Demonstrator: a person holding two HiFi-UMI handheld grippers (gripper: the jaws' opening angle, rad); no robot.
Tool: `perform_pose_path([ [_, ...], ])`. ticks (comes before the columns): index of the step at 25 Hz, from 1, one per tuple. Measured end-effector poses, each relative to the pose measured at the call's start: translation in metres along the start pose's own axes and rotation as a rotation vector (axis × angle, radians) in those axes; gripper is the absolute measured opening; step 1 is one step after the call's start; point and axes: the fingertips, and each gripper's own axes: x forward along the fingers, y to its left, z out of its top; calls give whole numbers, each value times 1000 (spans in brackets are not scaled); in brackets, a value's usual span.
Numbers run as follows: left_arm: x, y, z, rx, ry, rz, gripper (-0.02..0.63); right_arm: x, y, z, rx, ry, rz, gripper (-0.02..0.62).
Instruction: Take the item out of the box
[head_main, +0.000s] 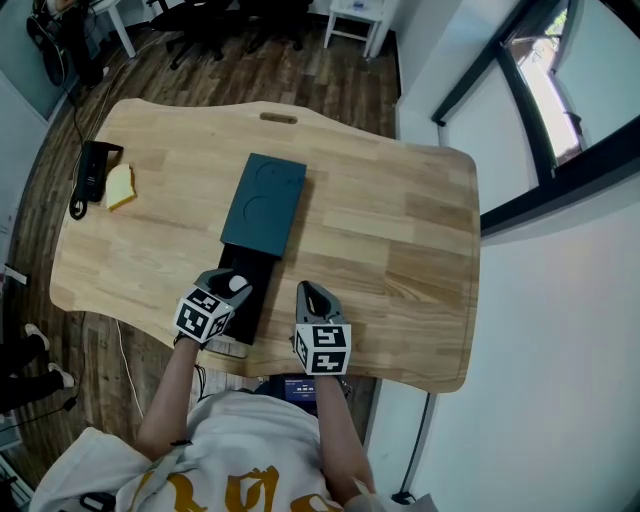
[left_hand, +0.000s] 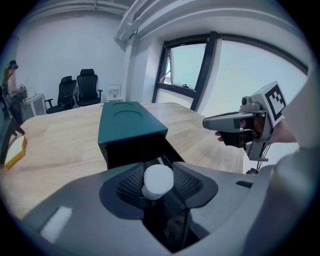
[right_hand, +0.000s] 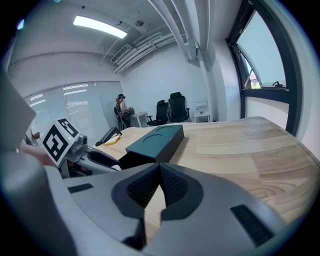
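A dark teal box (head_main: 264, 203) lies in the middle of the wooden table (head_main: 400, 230), and its black drawer (head_main: 245, 290) is pulled out toward me. In the left gripper view the same box (left_hand: 129, 122) and its open dark mouth lie just beyond the jaws. My left gripper (left_hand: 158, 176) is over the drawer, shut on a small white cylinder (left_hand: 159, 181) that fills the gap between both ribbed pads. In the head view that cylinder (head_main: 238, 284) shows at the left gripper (head_main: 228, 292) tips. My right gripper (right_hand: 160, 172) hovers to the right of the drawer, shut and empty, its pads meeting at the tips.
A black handset (head_main: 92, 172) and a yellow block (head_main: 120, 186) lie at the table's far left. Office chairs (left_hand: 77, 91) stand beyond the far edge. A window wall (head_main: 540, 120) runs along the right. The table's near edge is just under both grippers.
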Motion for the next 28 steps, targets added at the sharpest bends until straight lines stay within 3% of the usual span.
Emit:
perform_pose_path([
  [13, -12, 7, 22, -97, -104, -3, 181, -9, -4, 10, -6, -20, -25, 5],
  [28, -45, 6, 44, -93, -203, 27, 181, -26, 12, 28, -62, -64, -19, 5],
])
